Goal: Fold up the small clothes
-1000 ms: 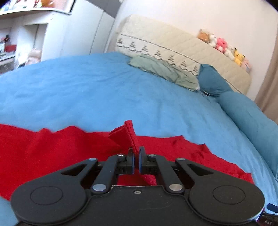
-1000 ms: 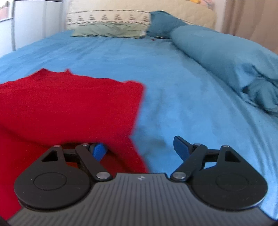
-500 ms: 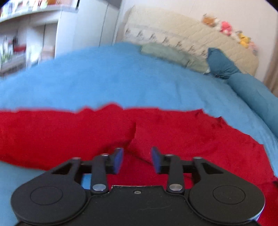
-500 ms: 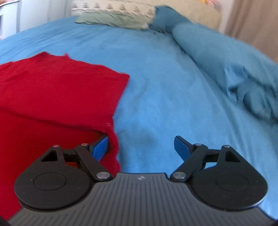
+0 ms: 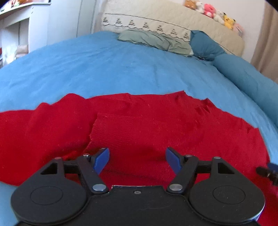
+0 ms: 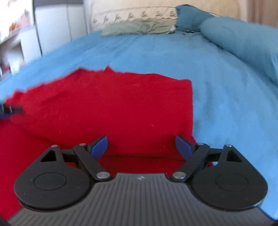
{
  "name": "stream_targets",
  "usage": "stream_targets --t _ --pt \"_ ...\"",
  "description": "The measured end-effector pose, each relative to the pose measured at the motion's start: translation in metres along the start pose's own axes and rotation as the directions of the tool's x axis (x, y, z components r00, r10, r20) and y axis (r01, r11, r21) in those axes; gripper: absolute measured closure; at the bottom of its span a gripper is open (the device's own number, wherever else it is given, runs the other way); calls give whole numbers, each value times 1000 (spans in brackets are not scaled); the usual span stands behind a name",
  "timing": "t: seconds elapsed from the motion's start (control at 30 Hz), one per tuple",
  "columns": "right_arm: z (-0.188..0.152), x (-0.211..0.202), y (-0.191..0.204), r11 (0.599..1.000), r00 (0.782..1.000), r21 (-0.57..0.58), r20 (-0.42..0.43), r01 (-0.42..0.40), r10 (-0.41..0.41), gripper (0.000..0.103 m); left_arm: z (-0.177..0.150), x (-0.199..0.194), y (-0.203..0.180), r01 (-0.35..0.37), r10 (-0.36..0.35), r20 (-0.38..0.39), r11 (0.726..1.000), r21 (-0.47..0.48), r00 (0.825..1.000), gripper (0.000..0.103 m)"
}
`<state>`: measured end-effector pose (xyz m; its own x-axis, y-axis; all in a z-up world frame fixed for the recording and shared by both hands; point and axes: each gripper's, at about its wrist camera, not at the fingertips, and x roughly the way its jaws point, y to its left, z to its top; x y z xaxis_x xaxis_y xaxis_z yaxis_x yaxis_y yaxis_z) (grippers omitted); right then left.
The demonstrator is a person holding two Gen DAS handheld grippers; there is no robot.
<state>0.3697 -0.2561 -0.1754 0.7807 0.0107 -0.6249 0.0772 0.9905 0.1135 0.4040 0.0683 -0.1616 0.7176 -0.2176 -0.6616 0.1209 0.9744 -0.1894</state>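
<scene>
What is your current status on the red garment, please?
Left tongs open, empty. Right tongs open, empty. Red garment lying on blue bedspread, a layer folded over, neither tongs gripping it. Nothing in the way.

A blue bedsheet (image 5: 121, 69) covers the bed, where a crumpled grey-green pillow (image 5: 152, 40) lies against a cream quilted headboard (image 5: 165, 20). Plush toys (image 5: 213, 14) line its top; a teal bolster (image 5: 243, 76) runs along the right edge.
</scene>
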Motion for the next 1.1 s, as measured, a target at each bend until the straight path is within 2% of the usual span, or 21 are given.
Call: stream_targets --t 0.07,0.17,0.27,0.3,0.33,0.37,0.43,0.57,0.63,0.73,0.83,0.97,1.1 --pt "2 -1 1 1000 1000 -11 -4 6 -6 2 1 -4 -1 0 0 -4 1000 5 1000 27" --pt "8 -19 13 998 999 -57 33 24 -22 3 8 -21 1 6 -6 10 1000 -22 1000 27" --pt "23 -49 27 996 996 -84 82 -16 23 3 17 -56 6 0 3 79 1000 -30 997 26" --pt "28 -58 33 995 995 -94 93 -26 34 2 20 -73 11 -3 6 107 999 -37 994 19" --pt "34 -69 39 993 994 -110 101 -37 48 0 21 -86 15 -8 14 130 999 -46 991 5" --pt "38 -78 47 990 992 -132 108 -47 62 0 23 -102 23 -19 28 159 998 -60 987 0" --pt "48 -92 62 985 990 -163 113 -60 79 0 24 -130 40 -34 52 210 996 -86 976 0" --pt "56 -104 94 981 989 -164 80 -109 123 0 20 -166 95 -88 131 231 978 -187 964 0" --pt "55 -104 110 979 987 -151 67 -135 147 0 13 -174 125 -131 188 224 961 -245 956 0" --pt "51 -97 135 976 986 -152 47 -154 163 0 -5 -181 176 -171 254 204 920 -352 946 0" --pt "42 -86 160 979 990 -150 5 -138 140 0 -23 -180 220 -202 309 184 874 -441 933 3" --pt "32 -66 178 979 987 -131 -34 -157 154 0 -44 -172 267 -233 347 131 821 -522 929 15" --pt "24 -51 194 979 988 -136 -53 -153 147 0 -55 -155 291 -265 355 64 795 -545 933 29"
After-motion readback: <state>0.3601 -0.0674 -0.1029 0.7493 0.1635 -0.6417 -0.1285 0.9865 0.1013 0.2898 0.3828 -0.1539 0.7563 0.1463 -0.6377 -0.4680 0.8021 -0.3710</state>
